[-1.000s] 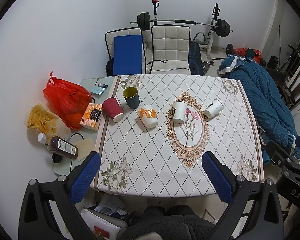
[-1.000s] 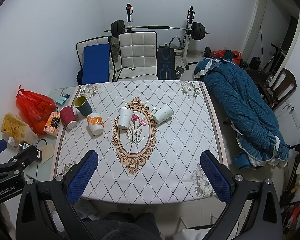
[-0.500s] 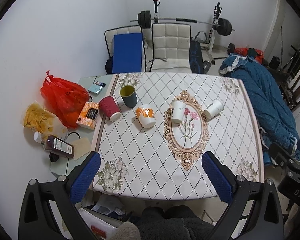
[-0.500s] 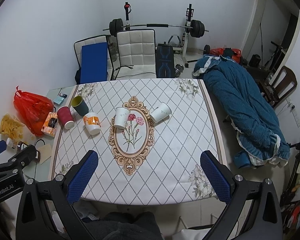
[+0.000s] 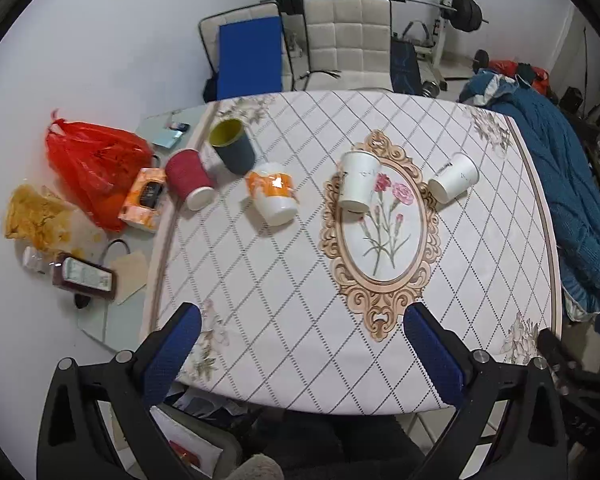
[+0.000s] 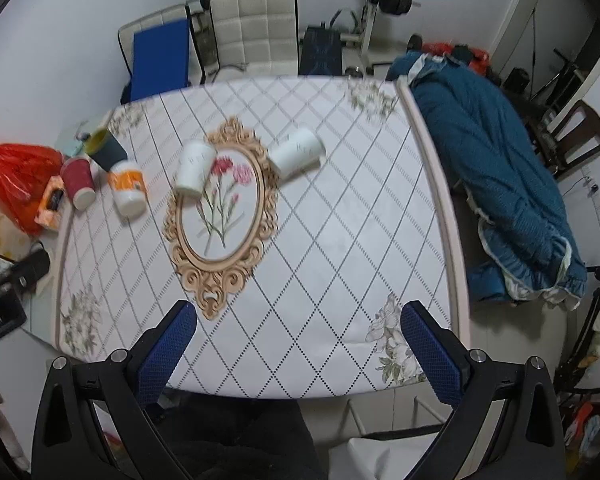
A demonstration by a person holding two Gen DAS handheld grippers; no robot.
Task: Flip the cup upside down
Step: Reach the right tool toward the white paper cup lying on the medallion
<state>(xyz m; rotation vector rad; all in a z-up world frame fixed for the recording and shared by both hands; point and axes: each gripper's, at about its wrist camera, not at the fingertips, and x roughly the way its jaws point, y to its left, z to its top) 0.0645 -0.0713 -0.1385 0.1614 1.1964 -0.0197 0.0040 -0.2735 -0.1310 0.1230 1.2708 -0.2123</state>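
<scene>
Gym gear is standing behind the bench (image 5: pixel 284 288), where five cups are waiting; only the grey cup (image 5: pixel 233 146) is sitting mouth-up. Both claws, left claw (image 5: pixel 300 356) and right claw (image 6: pixel 298 354), are hanging apart, empty, well short.

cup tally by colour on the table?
White cups: 2
Orange-and-white cup: 1
Red cup: 1
Dark cup with yellow inside: 1
Total: 5
</scene>
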